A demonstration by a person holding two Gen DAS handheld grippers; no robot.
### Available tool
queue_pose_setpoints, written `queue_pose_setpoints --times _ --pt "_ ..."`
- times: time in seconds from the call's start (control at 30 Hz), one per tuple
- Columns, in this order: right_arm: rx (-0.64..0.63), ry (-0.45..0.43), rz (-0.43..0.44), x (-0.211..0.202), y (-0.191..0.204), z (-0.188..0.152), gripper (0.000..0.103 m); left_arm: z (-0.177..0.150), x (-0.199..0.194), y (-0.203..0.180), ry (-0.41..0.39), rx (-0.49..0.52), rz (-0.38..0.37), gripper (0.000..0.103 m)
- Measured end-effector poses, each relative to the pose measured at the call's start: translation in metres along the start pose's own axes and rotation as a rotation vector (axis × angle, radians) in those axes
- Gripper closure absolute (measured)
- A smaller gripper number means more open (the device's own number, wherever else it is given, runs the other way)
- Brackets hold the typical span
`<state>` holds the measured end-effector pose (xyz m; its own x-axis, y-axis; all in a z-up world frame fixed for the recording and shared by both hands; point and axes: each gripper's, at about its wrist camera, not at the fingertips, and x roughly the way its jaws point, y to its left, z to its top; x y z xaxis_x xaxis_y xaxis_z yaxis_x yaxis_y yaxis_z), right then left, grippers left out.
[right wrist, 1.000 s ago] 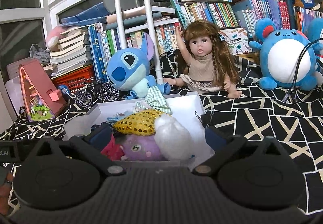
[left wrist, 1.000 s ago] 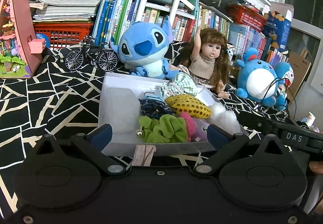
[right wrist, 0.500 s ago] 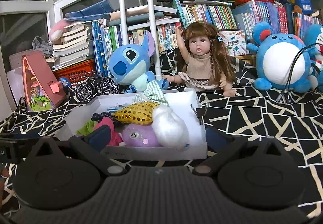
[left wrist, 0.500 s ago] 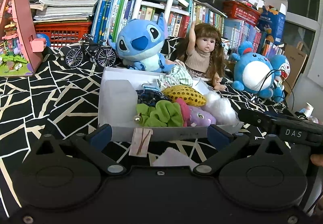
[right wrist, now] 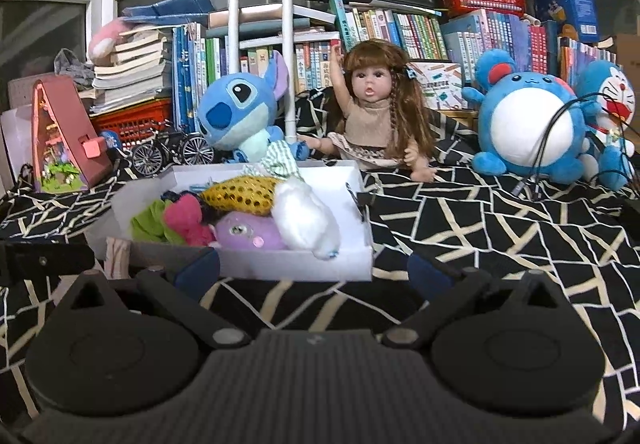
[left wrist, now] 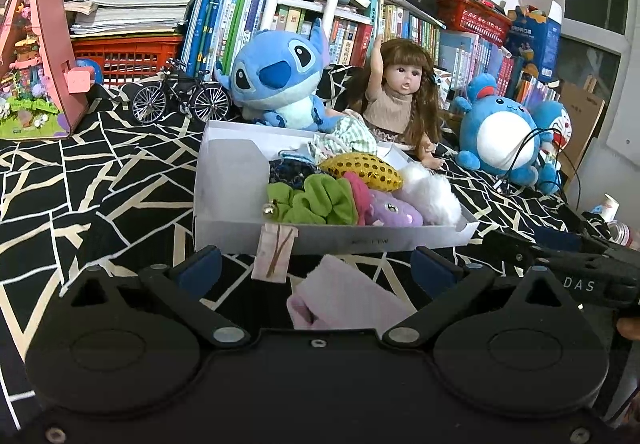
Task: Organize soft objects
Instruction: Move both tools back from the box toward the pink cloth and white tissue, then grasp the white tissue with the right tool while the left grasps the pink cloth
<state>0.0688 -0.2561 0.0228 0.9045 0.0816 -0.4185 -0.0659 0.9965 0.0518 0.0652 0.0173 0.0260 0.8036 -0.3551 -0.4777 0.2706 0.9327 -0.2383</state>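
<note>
- Both grippers, left gripper point(left wrist: 316, 270) and right gripper point(right wrist: 314, 270), are hovering spread wide, gripping nothing.
- Soft toys are lying in the white box point(left wrist: 224, 180), far of a pale pink cloth point(left wrist: 344, 296).

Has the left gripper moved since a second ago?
Yes. The left gripper has pulled back from the white box, whose near wall now lies ahead of the fingertips, exposing a pink cloth.
</note>
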Motion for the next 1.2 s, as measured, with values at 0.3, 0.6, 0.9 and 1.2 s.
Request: queue_pose_setpoints --times 0.3,0.6,0.9,1.2 --pt "-0.003 0.032 -0.047 -0.003 -0.007 -0.018 0.0 -0.013 0.003 -0.004 0.014 0.009 0.007 0.002" --pt "0.009 0.059 -0.076 0.001 -0.012 -0.03 0.0 -0.02 0.008 -0.008 0.034 0.023 0.006 0.002" --pt "0.0 0.069 -0.082 0.002 -0.011 -0.037 0.0 -0.025 0.008 -0.011 0.037 0.035 0.003 0.002" --pt "-0.002 0.089 -0.07 0.001 -0.011 -0.042 0.0 -0.029 0.01 -0.015 0.049 0.043 0.0 0.002"
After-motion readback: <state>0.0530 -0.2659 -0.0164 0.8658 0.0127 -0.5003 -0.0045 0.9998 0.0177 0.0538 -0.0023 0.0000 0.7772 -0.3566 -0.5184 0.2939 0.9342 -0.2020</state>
